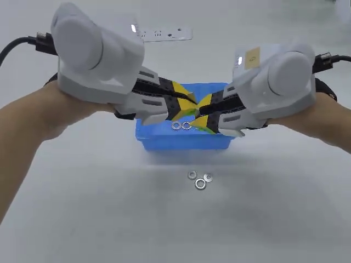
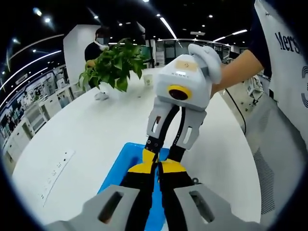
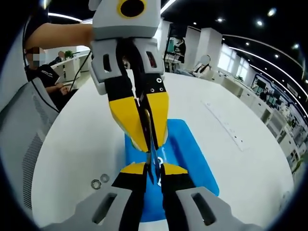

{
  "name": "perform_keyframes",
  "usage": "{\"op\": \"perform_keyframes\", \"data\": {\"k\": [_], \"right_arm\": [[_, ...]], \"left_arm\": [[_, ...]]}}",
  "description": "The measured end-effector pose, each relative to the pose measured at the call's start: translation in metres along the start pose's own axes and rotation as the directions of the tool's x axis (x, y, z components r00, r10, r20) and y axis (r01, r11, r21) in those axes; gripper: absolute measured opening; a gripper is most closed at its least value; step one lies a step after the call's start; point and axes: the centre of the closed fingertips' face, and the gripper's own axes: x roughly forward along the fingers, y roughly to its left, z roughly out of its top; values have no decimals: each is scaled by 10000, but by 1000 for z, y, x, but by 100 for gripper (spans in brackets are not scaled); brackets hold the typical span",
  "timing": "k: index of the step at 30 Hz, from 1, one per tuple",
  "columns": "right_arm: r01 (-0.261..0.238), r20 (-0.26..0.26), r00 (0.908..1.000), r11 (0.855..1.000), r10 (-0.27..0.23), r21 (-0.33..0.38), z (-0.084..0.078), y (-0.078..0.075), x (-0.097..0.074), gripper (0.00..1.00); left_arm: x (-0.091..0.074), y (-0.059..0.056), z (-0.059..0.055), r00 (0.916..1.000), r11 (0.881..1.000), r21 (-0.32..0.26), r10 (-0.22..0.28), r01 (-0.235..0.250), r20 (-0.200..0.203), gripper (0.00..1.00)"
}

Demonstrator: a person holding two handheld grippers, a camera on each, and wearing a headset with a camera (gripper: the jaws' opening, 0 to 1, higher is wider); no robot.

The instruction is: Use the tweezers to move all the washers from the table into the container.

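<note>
- Left gripper (image 1: 185, 103): jaws nearly closed. In the right gripper view they pinch a thin dark strip, the tweezers (image 3: 150, 144).
- Right gripper (image 1: 207, 112): jaws narrow. The lower end of the tweezers lies between its yellow tips; I cannot tell whether they press on it.
- The two grippers meet tip to tip, each held in one of the person's hands, left from the left and right from the right.
- Both sets of tips hang over the blue container (image 1: 164, 139), near its middle.
- Two washers (image 1: 181, 126) lie side by side inside the container, just below the tips.
- Three more washers (image 1: 200, 179) sit in a tight cluster on the white table (image 1: 98, 208), on the person's side of the container and apart from its front wall.
- A white power strip (image 1: 162, 34) lies on the table beyond the container.
- A leafy green plant (image 2: 113, 65) stands farther off, seen in the left gripper view.
</note>
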Motion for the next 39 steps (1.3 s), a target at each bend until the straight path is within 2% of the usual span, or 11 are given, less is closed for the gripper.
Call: {"op": "perform_keyframes", "data": {"k": [10,12,21,24,29,36,39], "right_arm": [[-151,530,9984,9979,185,-631,30,18,-20,12],[-195,602,9979,9973,237,-703,35,24,-27,12],[-390,559,9974,9928,456,-1130,37,47,-45,11],[-473,449,9976,9916,531,-1205,36,59,-48,11],[-666,309,9970,9901,709,-1238,31,77,-46,11],[-835,480,9950,9931,876,-824,24,101,-41,11],[-883,409,9950,9937,913,-694,18,110,-37,11]], "left_arm": [[-25,-23,29,9993,9972,747,-69,41,376,7],[-29,-30,36,9987,9958,916,-131,86,490,7],[-41,-63,47,9964,9922,1247,-182,77,834,7],[-42,-73,47,9955,9934,1145,-173,66,927,7],[-41,-87,41,9961,9953,957,-224,142,852,7],[-38,-105,32,9958,9984,508,-310,267,857,7],[-35,-113,25,9960,9991,290,-341,318,830,7]]}}
